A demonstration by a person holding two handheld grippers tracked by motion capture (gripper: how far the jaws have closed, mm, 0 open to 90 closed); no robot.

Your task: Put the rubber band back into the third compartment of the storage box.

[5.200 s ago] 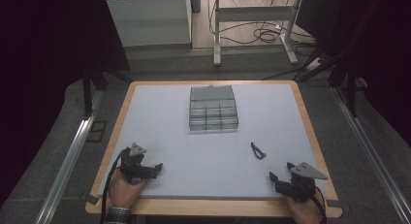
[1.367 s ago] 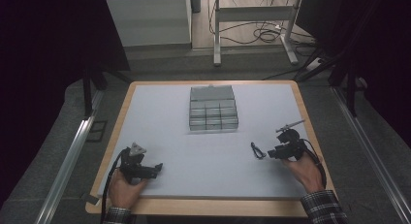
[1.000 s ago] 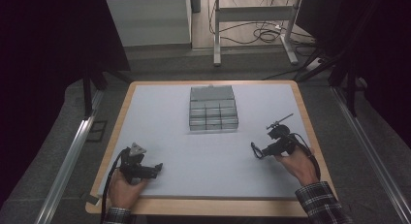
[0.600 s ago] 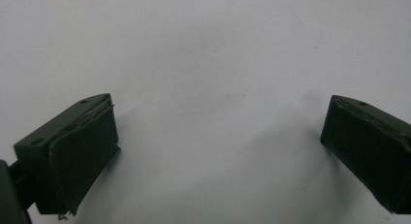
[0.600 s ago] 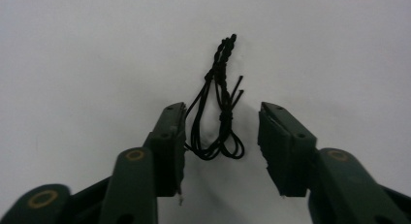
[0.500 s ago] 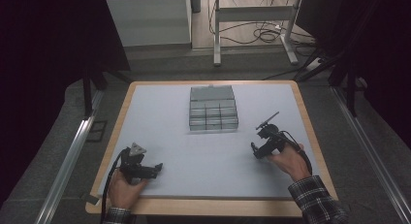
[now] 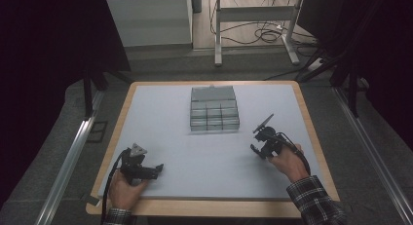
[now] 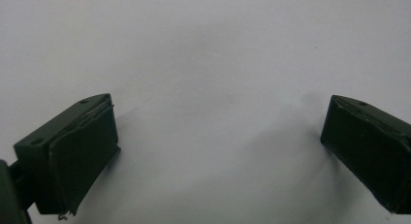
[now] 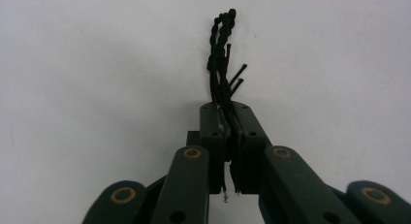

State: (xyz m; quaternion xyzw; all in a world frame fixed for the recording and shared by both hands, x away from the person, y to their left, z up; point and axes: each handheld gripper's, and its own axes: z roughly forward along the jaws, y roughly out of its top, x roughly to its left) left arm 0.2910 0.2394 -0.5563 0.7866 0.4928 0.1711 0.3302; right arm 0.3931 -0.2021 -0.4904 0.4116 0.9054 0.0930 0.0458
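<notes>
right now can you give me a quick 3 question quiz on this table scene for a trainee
1. True or false: the right gripper is shut on the black twisted wire bundle.
2. How do the left gripper fingers stand? A) wide apart with nothing between them B) pressed on a wire C) closed on a box
3. Fill in: in the high view, the grey compartment box sits on the far half of the pale mat, and of the two grippers it lies nearer the ____ one.

Key
1. True: the wire sticks out beyond the closed fingers.
2. A
3. right
</notes>
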